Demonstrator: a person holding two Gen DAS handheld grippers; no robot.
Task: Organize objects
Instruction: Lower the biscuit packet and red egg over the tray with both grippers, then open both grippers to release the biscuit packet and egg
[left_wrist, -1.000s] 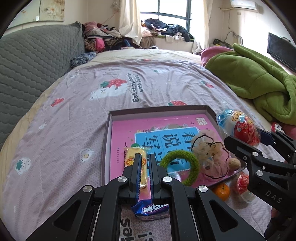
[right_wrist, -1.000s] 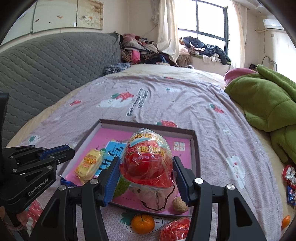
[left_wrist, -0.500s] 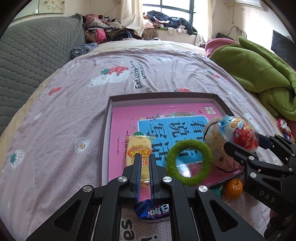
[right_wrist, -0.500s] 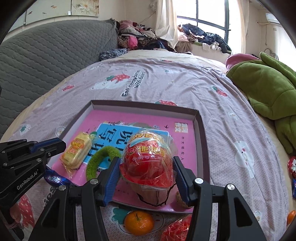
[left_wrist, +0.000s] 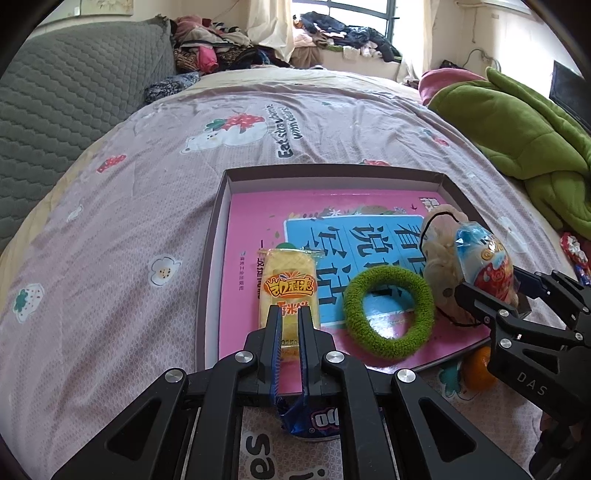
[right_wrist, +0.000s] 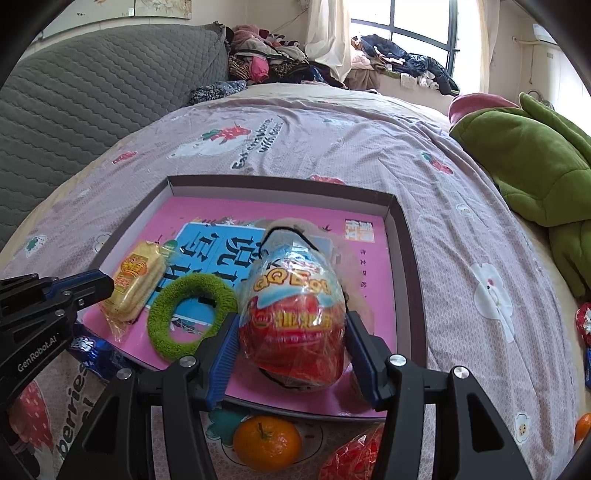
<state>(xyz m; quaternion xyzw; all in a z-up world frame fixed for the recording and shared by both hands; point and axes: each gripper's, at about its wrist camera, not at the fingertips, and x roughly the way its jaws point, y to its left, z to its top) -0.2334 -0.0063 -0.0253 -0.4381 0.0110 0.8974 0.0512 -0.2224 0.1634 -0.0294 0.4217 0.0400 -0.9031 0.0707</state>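
**Over the bed, both grippers loaded above the tray**

Between my right gripper (right_wrist: 291, 354) fingers sits a glossy egg-shaped treat (right_wrist: 295, 314), red below and pale blue above, wrapped in crinkled clear film; the blue ribbed pads press its two sides, so that grip is clamped on it. It hangs over the near edge of the tray (right_wrist: 402, 258), just above a beige plush toy (left_wrist: 439, 258) with a thin black cord. My left gripper (left_wrist: 289, 332) has its fingers drawn almost together, pinching the crimped edge of a shiny blue snack wrapper (left_wrist: 314, 421) that hangs below them, at the tray's near left corner.

The tray is a shallow dark cardboard box lid, rectangular, with a smooth pink booklet (right_wrist: 229, 218) lying flat inside it. On the booklet rest a yellow cake bar in clear plastic (left_wrist: 291, 284) and a fuzzy green ring (left_wrist: 388, 310), side by side and apart. Just outside the near rim, a small orange (right_wrist: 266, 443) lies on the sheet, beside a red crinkly packet (right_wrist: 354, 458).

Everything lies on a bed with a soft lilac sheet (left_wrist: 122, 236) printed with strawberries and lettering. A grey quilted headboard (right_wrist: 92, 88) rises at left, a rumpled green fleece blanket (left_wrist: 517, 136) is heaped at right, and clothes are piled under the bright window (right_wrist: 417, 37).
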